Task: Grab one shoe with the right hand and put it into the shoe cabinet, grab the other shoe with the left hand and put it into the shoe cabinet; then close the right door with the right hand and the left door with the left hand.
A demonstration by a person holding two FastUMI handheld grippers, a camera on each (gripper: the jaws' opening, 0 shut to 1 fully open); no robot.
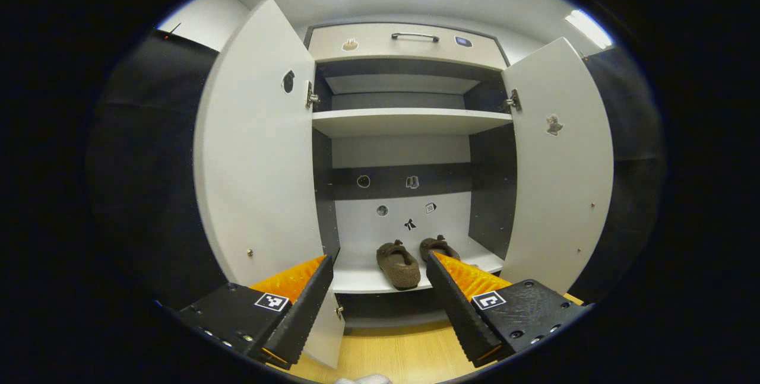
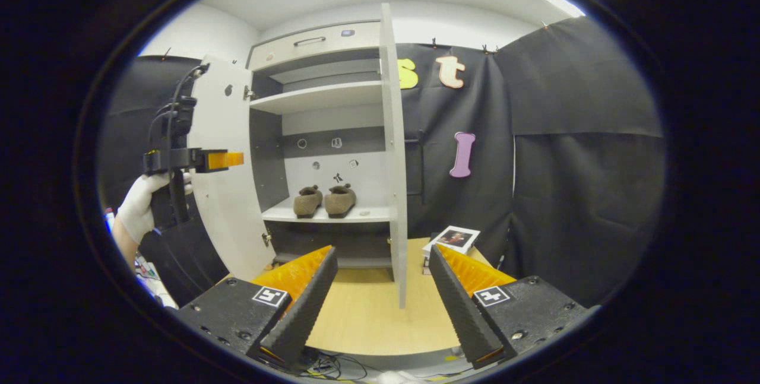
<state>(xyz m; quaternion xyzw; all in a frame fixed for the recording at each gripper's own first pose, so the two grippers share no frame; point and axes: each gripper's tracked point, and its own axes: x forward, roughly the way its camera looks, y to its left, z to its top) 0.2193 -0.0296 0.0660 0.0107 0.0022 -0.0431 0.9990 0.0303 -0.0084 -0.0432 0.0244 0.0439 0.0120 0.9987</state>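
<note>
Two brown shoes rest side by side on the lower shelf of the white shoe cabinet. Both its doors, the left door and the right door, stand open. My left gripper is open and empty, facing the cabinet from a short way off. In the right gripper view the shoes lie on the shelf. My right gripper is open and empty, just before the right door's edge. The left gripper, held by a gloved hand, hangs by the left door.
A wooden floor lies before the cabinet. Small boxes with a picture on top sit on the floor to the right of the right door. Black cloth walls the booth. A drawer with a handle tops the cabinet.
</note>
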